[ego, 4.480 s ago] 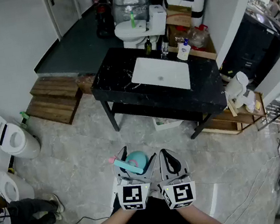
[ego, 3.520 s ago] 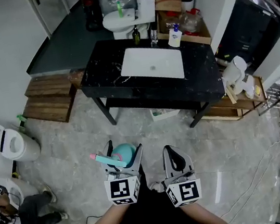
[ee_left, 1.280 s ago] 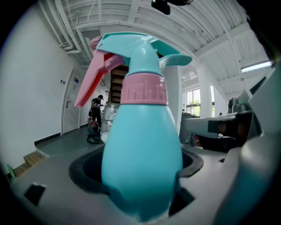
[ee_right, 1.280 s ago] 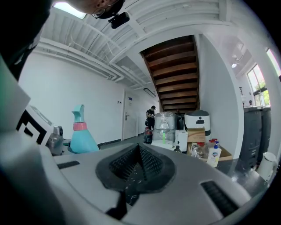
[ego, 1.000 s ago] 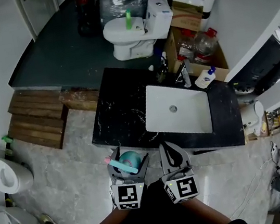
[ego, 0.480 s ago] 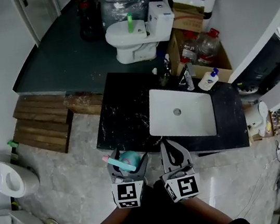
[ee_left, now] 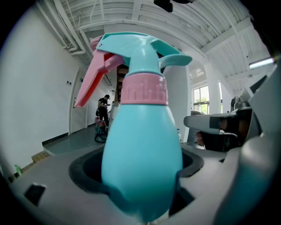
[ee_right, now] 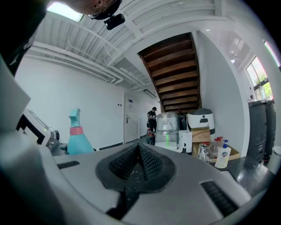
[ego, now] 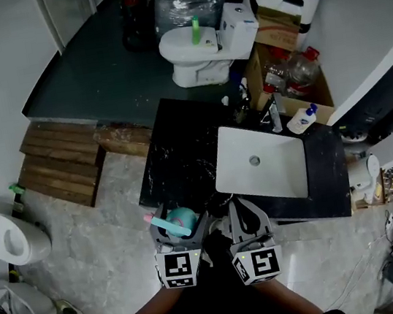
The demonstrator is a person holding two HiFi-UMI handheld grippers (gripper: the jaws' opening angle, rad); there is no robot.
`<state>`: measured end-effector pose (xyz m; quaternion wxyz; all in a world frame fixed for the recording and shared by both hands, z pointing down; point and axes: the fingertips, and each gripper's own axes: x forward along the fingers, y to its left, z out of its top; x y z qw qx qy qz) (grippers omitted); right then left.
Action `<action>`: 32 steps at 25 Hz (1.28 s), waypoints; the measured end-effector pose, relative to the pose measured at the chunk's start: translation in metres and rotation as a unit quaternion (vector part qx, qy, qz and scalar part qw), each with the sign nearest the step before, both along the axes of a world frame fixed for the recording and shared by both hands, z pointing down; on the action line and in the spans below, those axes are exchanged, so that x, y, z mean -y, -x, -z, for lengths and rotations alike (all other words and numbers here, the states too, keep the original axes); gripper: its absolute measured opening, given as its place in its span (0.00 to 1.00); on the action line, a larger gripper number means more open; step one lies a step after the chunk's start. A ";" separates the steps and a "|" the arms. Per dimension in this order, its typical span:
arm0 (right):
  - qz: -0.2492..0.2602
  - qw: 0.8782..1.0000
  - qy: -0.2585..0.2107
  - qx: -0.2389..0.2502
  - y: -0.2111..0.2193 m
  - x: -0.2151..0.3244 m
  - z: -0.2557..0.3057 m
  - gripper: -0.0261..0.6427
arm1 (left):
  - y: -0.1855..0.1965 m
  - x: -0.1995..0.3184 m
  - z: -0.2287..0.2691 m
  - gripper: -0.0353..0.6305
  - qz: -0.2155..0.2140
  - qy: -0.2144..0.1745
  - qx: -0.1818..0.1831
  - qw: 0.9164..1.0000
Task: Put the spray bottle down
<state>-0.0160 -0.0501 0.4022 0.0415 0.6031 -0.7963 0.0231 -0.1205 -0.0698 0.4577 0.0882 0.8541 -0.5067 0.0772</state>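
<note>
**Desk:** What's the step here?

**Photographer:** The carry. The left gripper [ego: 180, 225] has its jaws clamped on the belly of the teal spray bottle [ego: 185, 219], held upright in the air at the near edge of the black counter [ego: 182, 158]. Nothing is set down yet. The right gripper [ego: 240, 216] rides alongside with its jaws pressed together on nothing.

**Desk:** And next?

**Photographer:** My reading: reach forward, lower the bottle onto the bare stone left of the sink [ego: 262, 172], base flat, then part the jaws. That rounded body looks liable to tip if it is released while tilted.

**Desk:** Do the views differ?

**Photographer:** The head view alone lays out counter, sink and the toilet [ego: 198, 49] beyond. The left gripper view shows the grip itself, plus the pink trigger [ee_left: 90, 81] and collar. The right gripper view shows the bottle from the side and a pump bottle [ee_right: 222, 154].
</note>
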 end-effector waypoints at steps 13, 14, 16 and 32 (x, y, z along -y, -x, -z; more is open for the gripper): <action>0.035 0.999 0.002 0.002 -0.008 0.058 -0.013 0.06 | -0.003 0.065 -0.012 0.70 0.037 0.002 0.028 0.999; 0.035 0.999 0.001 0.006 -0.010 0.066 -0.013 0.06 | -0.004 0.075 -0.010 0.70 0.038 0.000 0.033 0.999; 0.036 0.999 0.000 0.008 -0.011 0.083 -0.013 0.06 | -0.004 0.092 -0.010 0.70 0.042 0.000 0.041 0.998; 0.037 0.999 0.026 0.001 -0.049 0.195 -0.045 0.06 | -0.062 0.208 -0.041 0.70 0.030 0.021 0.049 0.998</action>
